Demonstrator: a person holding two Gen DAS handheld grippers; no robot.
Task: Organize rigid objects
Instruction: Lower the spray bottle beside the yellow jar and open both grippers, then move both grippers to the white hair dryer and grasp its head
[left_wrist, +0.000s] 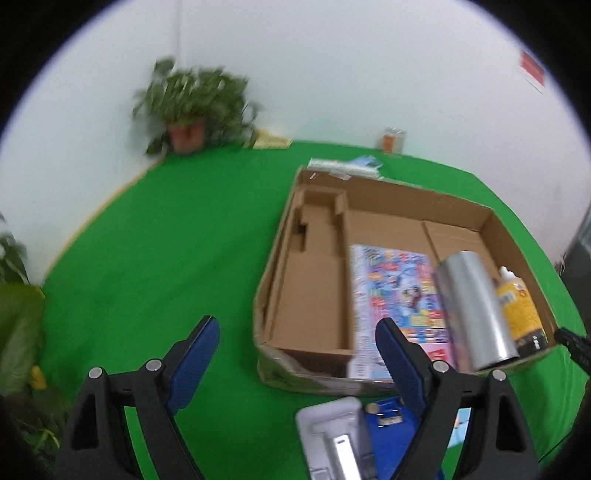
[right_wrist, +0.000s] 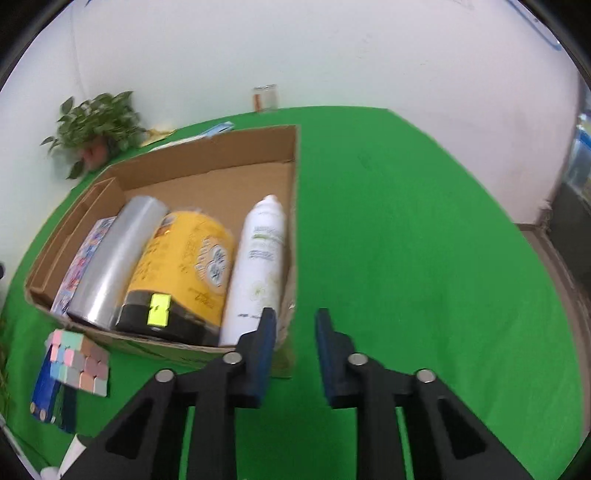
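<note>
While both claws hang empty, loose items wait outside the cardboard box (right_wrist: 207, 155).
My left claw (left_wrist: 297, 341) gapes; my right claw (right_wrist: 295, 332) is nearly clenched and may clip the box's lower-centre corner.

A matt corrugated cardboard box (right_wrist: 207, 162) sits on the table's (right_wrist: 406, 221) matt green cloth. Inside the box lie a shiny metallic cylinder (right_wrist: 114, 258), a glossy yellow container (right_wrist: 184, 266) and a smooth white plastic bottle (right_wrist: 258, 266).
</note>
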